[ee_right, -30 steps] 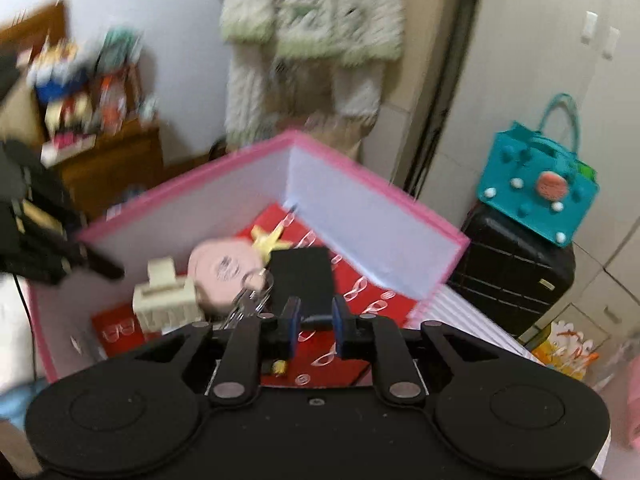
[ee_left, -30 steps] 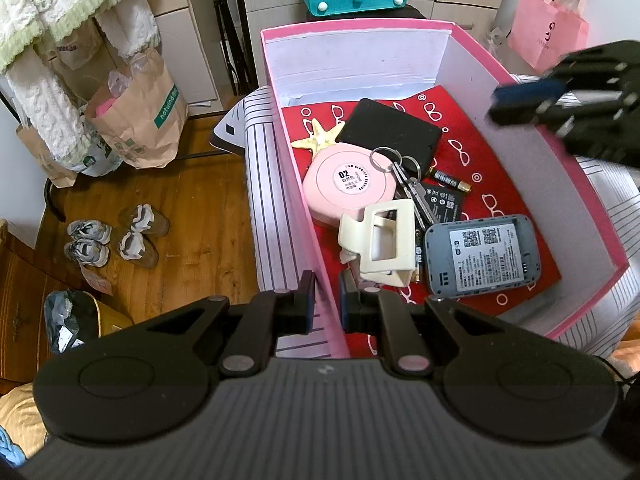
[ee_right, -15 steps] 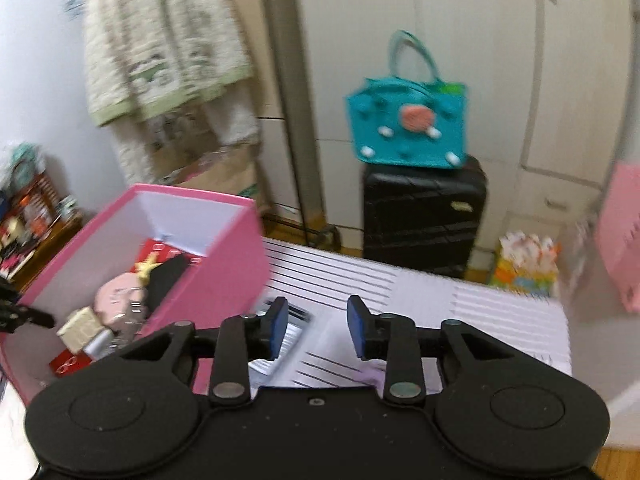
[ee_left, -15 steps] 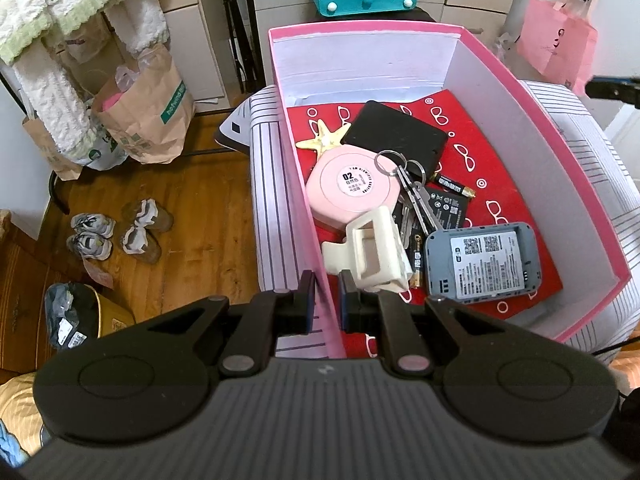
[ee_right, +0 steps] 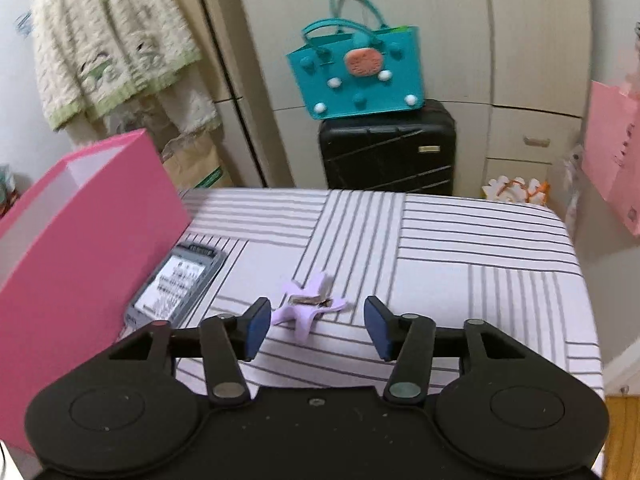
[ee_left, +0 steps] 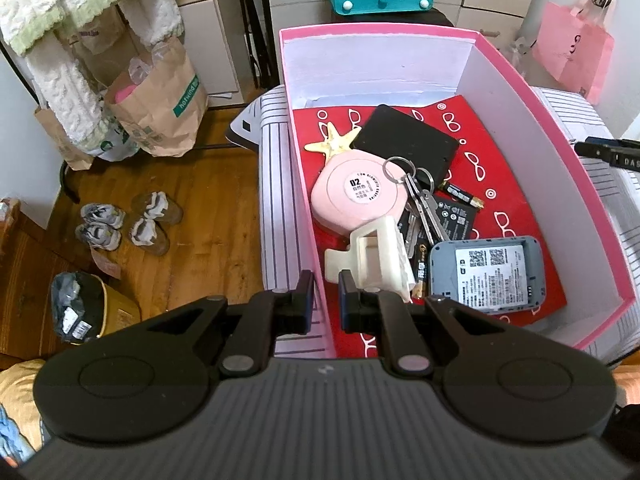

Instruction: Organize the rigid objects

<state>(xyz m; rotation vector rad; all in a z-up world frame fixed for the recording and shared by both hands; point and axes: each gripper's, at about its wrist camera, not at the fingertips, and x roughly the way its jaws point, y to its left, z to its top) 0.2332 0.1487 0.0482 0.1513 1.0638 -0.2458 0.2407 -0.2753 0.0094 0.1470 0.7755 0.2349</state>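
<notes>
A pink box (ee_left: 520,80) with a red lining stands on the striped table (ee_right: 460,240). It holds a pink round case (ee_left: 352,196), a cream hair claw (ee_left: 376,256), keys (ee_left: 416,200), a black wallet (ee_left: 404,140), a yellow starfish (ee_left: 332,140) and a grey device (ee_left: 486,274). My left gripper (ee_left: 323,304) is shut on the box's near left wall. My right gripper (ee_right: 316,328) hovers low over the table with its jaws opening. A lilac star-shaped piece (ee_right: 306,308) lies just ahead of the fingers, untouched. A second grey device (ee_right: 176,284) lies beside the box (ee_right: 80,232).
A black suitcase (ee_right: 388,148) with a teal bag (ee_right: 356,72) on it stands behind the table. A pink bag (ee_right: 612,152) hangs at the right. Paper bags (ee_left: 156,108) and shoes (ee_left: 128,224) sit on the wooden floor left of the table.
My right gripper swung from over the box to the striped table at its right, sank lower and spread its jaws. The left gripper and the box stayed put.
</notes>
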